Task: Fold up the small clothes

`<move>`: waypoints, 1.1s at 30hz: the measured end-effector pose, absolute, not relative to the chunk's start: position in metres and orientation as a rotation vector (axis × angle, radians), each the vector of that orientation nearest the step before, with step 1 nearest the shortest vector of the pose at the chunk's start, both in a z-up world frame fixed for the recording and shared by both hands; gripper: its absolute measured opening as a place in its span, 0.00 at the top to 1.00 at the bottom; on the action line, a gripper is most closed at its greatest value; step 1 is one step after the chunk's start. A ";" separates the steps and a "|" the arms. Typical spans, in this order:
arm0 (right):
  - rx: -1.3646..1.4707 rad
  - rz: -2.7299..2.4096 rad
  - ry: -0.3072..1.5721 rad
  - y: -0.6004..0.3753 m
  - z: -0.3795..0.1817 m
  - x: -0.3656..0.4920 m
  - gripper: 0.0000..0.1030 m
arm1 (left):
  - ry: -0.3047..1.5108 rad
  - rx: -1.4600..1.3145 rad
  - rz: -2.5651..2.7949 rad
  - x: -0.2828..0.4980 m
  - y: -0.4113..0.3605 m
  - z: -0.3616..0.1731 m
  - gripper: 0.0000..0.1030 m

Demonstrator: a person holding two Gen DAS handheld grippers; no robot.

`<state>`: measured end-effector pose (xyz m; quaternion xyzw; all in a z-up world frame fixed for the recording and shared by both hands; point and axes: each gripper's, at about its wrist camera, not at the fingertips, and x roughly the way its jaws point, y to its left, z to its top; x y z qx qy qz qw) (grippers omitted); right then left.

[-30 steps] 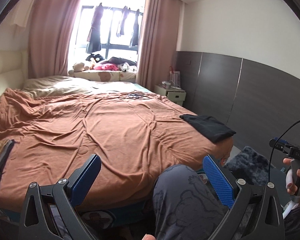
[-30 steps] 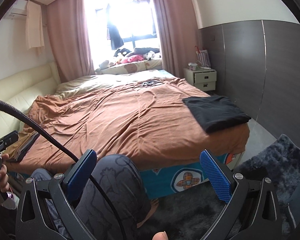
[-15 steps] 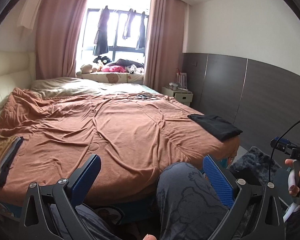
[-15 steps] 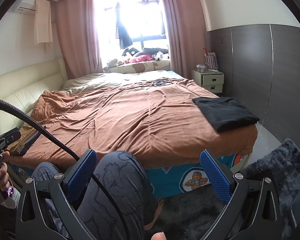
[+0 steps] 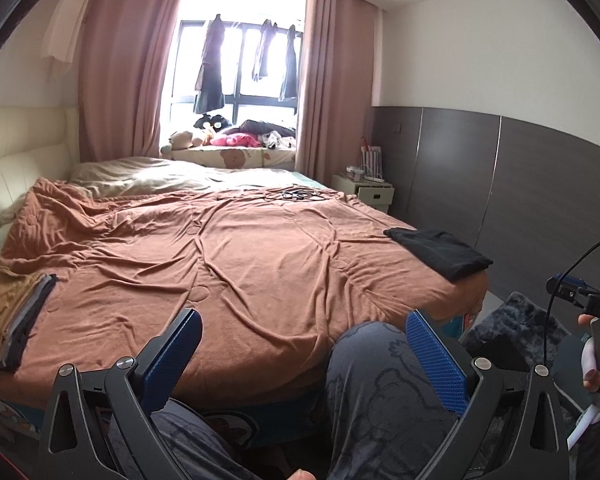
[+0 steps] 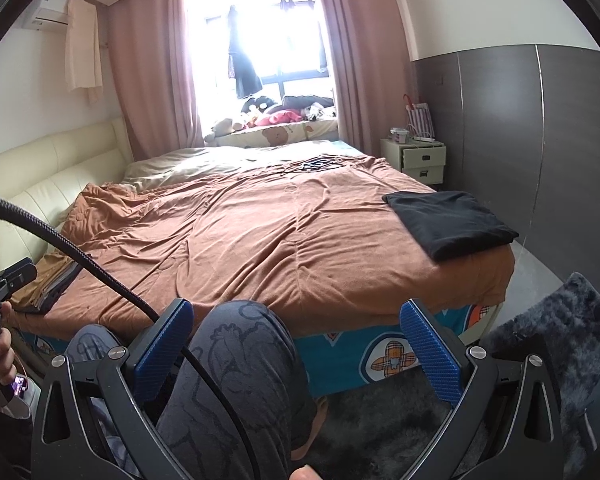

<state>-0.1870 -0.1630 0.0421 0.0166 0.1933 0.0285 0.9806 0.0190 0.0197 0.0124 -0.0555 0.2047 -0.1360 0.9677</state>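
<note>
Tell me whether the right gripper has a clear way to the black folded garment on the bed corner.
Probably yes. The right gripper is open and empty, and the black folded garment lies alone on the brown cover with nothing over it. Only the person's knee sits low between the fingers.

**Open bed centre, clutter at the edges**

The blanket (image 5: 228, 264) lies bare across the bed's middle, open to reach. A folded black cloth (image 6: 448, 222) sits on the near right corner, and a folded pile (image 5: 12, 316) on the near left edge. Tangled cables (image 5: 296, 195) lie at the far end. The person's knee (image 6: 240, 344) rises between the right gripper (image 6: 296, 344) and the bed.
</note>
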 end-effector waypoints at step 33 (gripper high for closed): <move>0.022 0.044 0.382 -0.162 0.046 -0.192 0.00 | 0.416 -0.115 -0.276 0.016 0.020 0.012 0.00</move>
